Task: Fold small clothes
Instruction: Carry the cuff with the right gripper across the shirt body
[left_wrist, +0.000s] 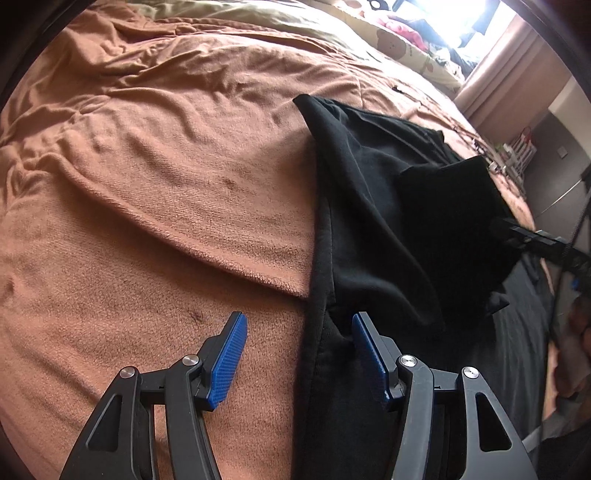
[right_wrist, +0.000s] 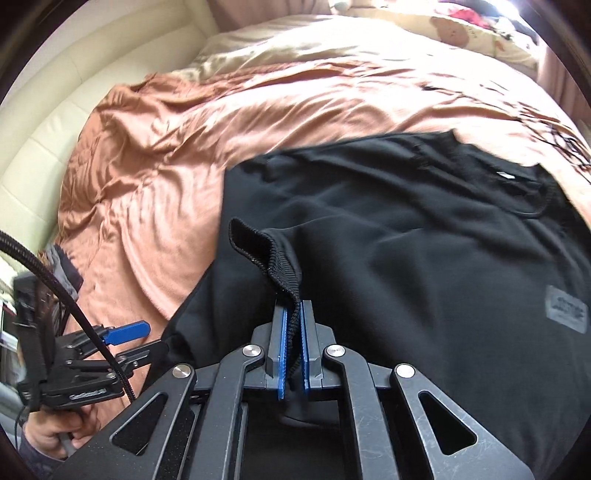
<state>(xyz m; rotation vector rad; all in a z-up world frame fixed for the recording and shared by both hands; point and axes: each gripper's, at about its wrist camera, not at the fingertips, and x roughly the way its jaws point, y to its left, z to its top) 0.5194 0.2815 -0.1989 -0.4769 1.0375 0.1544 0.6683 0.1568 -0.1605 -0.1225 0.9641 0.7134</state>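
The right gripper is clamped on the ribbed cuff of a black sweatshirt, the knit edge pinched between its blue pads and curling up to the left above them. The left gripper is spread wide, holding nothing, its right finger over the garment's near left edge and its left finger over the orange blanket. The sweatshirt lies spread on the blanket's right side, a grey patch near its right edge. At far right sits a bear-print pillow. A hand grips the left tool's handle at near left.
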